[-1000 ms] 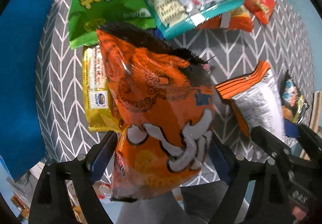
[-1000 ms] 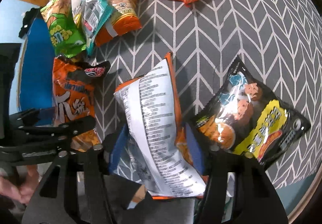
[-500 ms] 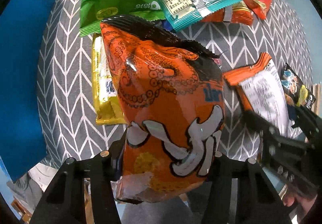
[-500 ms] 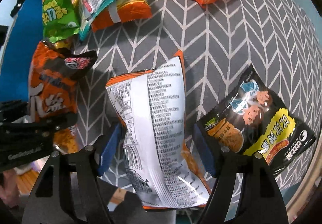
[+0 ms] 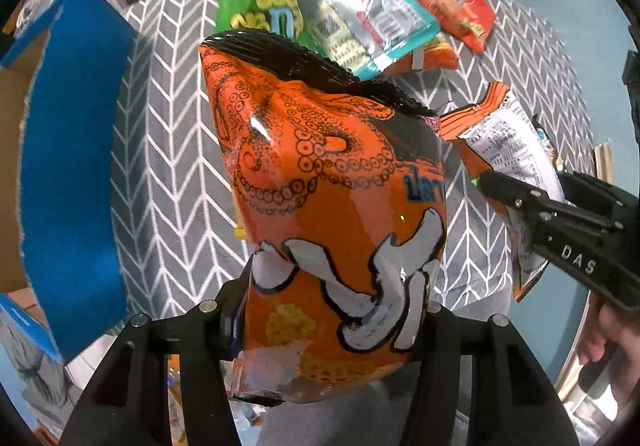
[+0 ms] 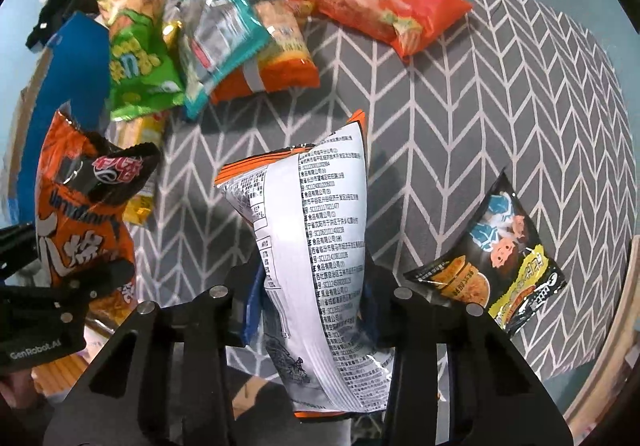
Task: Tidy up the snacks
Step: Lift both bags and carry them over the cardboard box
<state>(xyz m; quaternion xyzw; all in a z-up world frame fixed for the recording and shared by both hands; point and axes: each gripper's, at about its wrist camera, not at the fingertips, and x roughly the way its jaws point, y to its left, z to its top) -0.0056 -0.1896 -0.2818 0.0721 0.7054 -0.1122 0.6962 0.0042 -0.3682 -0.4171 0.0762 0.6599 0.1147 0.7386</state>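
glossy crinkled plastic octopus bag [image 5: 332, 213], matt woven chevron cloth [image 6: 480, 133], matt black plastic tool [image 6: 308, 310]

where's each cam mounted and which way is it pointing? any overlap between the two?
Left wrist: on the left gripper, looking along its fingers at the clamped orange octopus bag; right gripper enters at right.
Right wrist: on the right gripper, looking at its white-backed orange bag; left gripper enters at left.
Shared: both bags, the chevron cloth, the green bag.
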